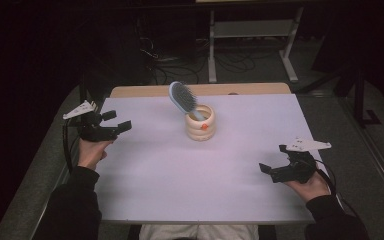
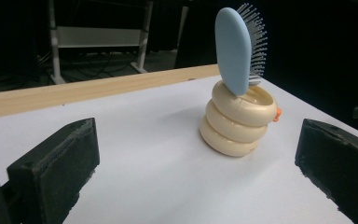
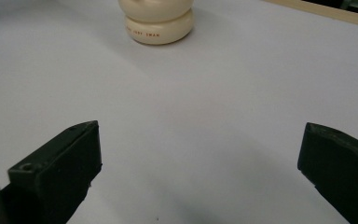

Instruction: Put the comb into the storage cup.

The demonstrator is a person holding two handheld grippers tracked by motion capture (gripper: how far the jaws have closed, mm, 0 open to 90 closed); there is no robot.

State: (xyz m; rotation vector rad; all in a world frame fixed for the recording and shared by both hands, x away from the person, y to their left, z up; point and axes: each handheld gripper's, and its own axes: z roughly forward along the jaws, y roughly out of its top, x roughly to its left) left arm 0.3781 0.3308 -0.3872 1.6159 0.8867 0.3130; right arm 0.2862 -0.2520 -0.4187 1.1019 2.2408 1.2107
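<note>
A cream ringed holder [image 1: 200, 123] [image 2: 237, 122] [image 3: 157, 18] stands upright near the middle back of the white table top [image 1: 180, 175]. A light blue hairbrush [image 1: 182, 97] [image 2: 238, 49] stands in it, head up and leaning left in the high view. My left gripper [image 1: 116, 120] [image 2: 196, 172] hovers at the table's left edge, open and empty, pointing at the holder. My right gripper [image 1: 274, 159] [image 3: 200, 172] is at the right front, open and empty, with the holder far ahead of it.
A wooden strip [image 1: 200, 90] runs along the table's far edge. Behind it, on the dark floor, stand a metal frame [image 1: 250, 35] and cables. A person's dark sleeves [image 1: 75, 205] come in at the bottom corners. White table surface lies between the grippers.
</note>
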